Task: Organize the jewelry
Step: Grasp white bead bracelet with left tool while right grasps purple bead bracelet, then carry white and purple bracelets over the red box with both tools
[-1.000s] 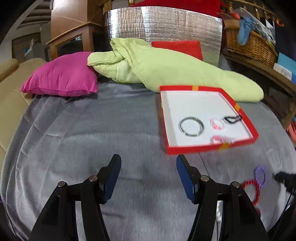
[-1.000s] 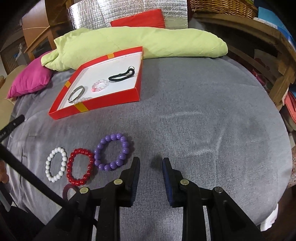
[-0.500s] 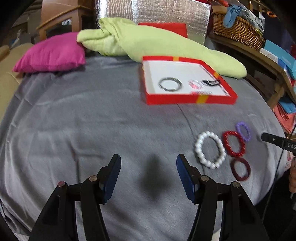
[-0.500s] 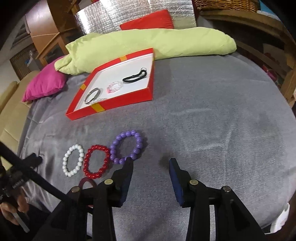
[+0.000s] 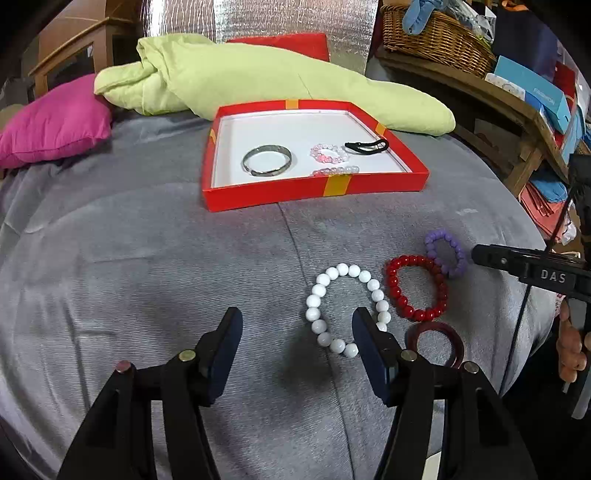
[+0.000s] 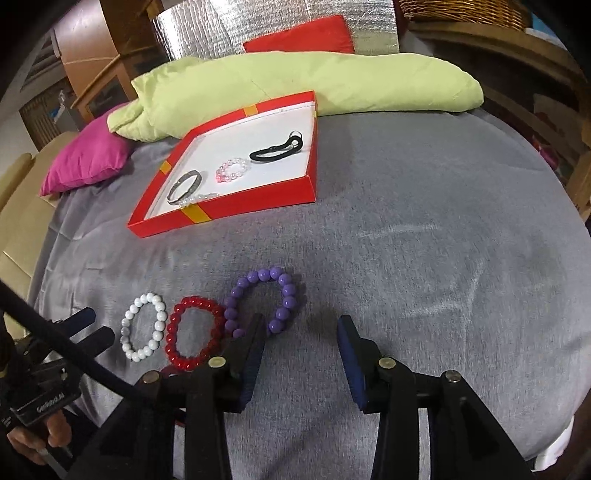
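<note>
**Lining up on the loose bracelets**

Mid-task, by the look of it — four pieces in the tray [image 5: 314, 190], four more on the grey cover in a row: white [image 5: 347, 308], red [image 5: 415, 288], purple [image 6: 264, 301], dark ring [image 5: 436, 343]. Left gripper [image 5: 297, 325] spread wide, empty, poised just left of white. Right gripper [image 6: 301, 330] likewise spread, empty, beside purple. Next, probably: lowering over one bead strand, pinching, carrying to the tray. Lying flat, all of them; purple's oval running toward the tray.

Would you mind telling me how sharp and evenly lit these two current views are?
Left wrist view: sharp, with the red tray edges bowed by fisheye and a soft shadow under the left gripper. Right wrist view: also crisp, corners dark, silver panel glaring.
</note>
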The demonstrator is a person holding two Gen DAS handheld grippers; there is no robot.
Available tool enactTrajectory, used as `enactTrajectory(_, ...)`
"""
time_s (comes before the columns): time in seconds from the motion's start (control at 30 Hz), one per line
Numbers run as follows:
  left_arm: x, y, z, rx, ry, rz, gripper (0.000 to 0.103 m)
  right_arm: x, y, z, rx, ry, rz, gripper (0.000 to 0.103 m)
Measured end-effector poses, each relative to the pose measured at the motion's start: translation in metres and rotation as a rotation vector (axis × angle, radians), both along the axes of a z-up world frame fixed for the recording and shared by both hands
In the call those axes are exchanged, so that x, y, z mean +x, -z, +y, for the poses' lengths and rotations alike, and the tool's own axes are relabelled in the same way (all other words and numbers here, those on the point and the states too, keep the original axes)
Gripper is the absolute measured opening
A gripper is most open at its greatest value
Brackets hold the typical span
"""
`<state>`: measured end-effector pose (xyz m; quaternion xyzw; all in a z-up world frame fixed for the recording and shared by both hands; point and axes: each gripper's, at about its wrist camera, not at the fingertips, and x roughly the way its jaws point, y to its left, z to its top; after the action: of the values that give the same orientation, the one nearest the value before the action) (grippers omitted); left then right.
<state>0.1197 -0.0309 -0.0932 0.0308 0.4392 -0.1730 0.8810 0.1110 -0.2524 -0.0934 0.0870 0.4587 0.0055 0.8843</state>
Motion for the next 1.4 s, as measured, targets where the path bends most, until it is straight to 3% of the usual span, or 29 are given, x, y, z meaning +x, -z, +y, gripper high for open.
enactTrajectory(0.27, 0.008, 0.007, -0.012, 0.001, 0.005, 0.03, 0.057, 0.028, 0.014, 0.007, -0.043, -0.007, 0.06, 0.042)
enactTrajectory(0.33, 0.009, 0.008, -0.016, 0.007, 0.012, 0.028, 0.057, 0.03, 0.016, 0.012, -0.09, -0.014, 0.054, 0.038)
enactTrajectory(0.47, 0.014, 0.018, -0.022, 0.051, 0.007, 0.055, 0.055, 0.03, 0.018, 0.02, -0.146, -0.03, 0.034, 0.02)
enactTrajectory(0.5, 0.014, 0.018, -0.024, 0.064, 0.009, 0.041, 0.05, 0.029, 0.018, 0.023, -0.166, -0.04, 0.028, 0.014)
enactTrajectory(0.53, 0.015, 0.018, -0.025, 0.065, 0.016, 0.038, 0.046, 0.026, 0.018, 0.026, -0.18, -0.047, 0.022, 0.013)
enactTrajectory(0.57, 0.015, 0.019, -0.026, 0.061, 0.027, 0.042, 0.034, 0.025, 0.018, 0.027, -0.189, -0.05, 0.017, 0.011)
enactTrajectory(0.67, 0.015, 0.019, -0.029, 0.066, 0.034, 0.032, 0.02, 0.022, 0.017, 0.028, -0.198, -0.05, 0.004, 0.011)
enactTrajectory(0.7, 0.014, 0.018, -0.031, 0.064, 0.04, 0.027, 0.013, 0.021, 0.015, 0.027, -0.191, -0.047, 0.0, 0.011)
enactTrajectory(0.8, 0.013, 0.014, -0.031, 0.072, 0.031, 0.0, 0.01, 0.016, 0.007, 0.018, -0.137, -0.031, -0.024, 0.011)
enactTrajectory(1.1, 0.006, -0.016, -0.018, -0.012, 0.011, -0.125, 0.01, 0.008, -0.017, 0.0, 0.01, 0.01, -0.115, 0.011)
enactTrajectory(1.4, 0.017, -0.041, -0.014, -0.019, -0.033, -0.206, 0.01, 0.011, -0.043, 0.001, 0.102, -0.01, -0.223, 0.01)
